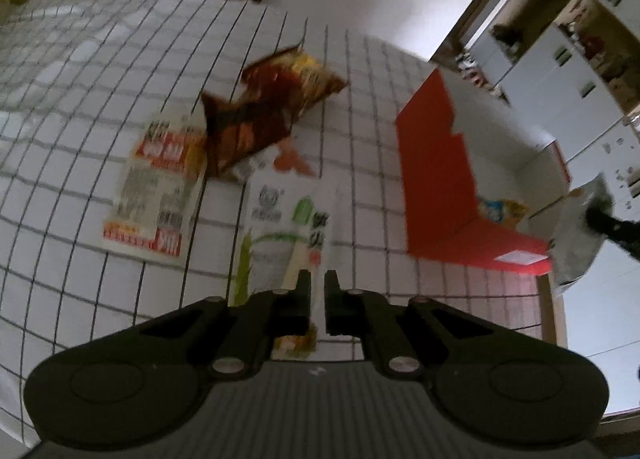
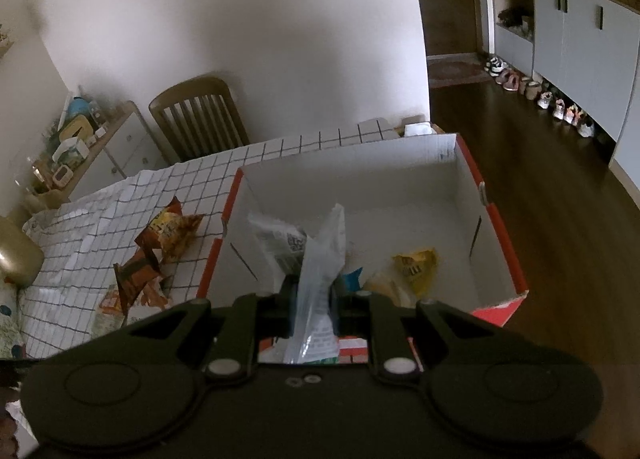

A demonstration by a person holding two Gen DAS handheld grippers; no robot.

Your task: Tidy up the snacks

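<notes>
My right gripper is shut on a silvery-white snack bag and holds it over the open red and white box; the same bag shows at the right edge of the left wrist view. A yellow snack pack lies inside the box. My left gripper hovers just above a white and green packet on the checked tablecloth, jaws nearly closed with a narrow gap, holding nothing. A brown and yellow chip bag and a white and red packet lie beyond.
The red box stands at the table's right end. A wooden chair stands at the far side of the table. A sideboard with clutter is at the far left. Shoes line the cabinets on the dark floor at right.
</notes>
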